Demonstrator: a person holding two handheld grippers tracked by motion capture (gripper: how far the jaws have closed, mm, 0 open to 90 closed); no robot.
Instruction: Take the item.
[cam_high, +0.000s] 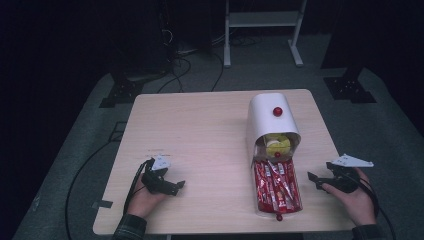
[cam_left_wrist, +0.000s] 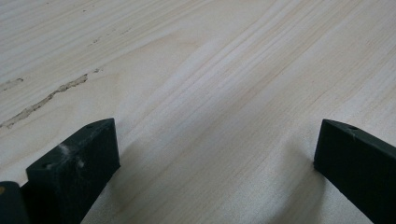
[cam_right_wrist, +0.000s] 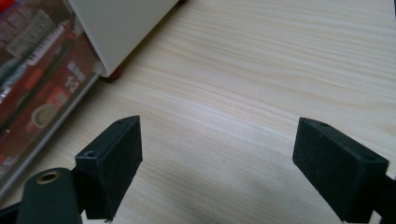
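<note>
White and glossy, the small plastic drawer box with red knobs (cam_high: 272, 131) lies on the right half of the pale wooden table (cam_high: 200, 135), its clear tray (cam_high: 276, 187) pulled toward us and packed with red snack sachets, yellow packets tucked behind. We judge the tray is what we handle next, so we bring the right gripper (cam_high: 316, 180), jaws spread and empty just beside it, square onto the front red knob (cam_high: 279, 217). Our left gripper (cam_high: 176, 186) rests well apart, jaws wide open.
</note>
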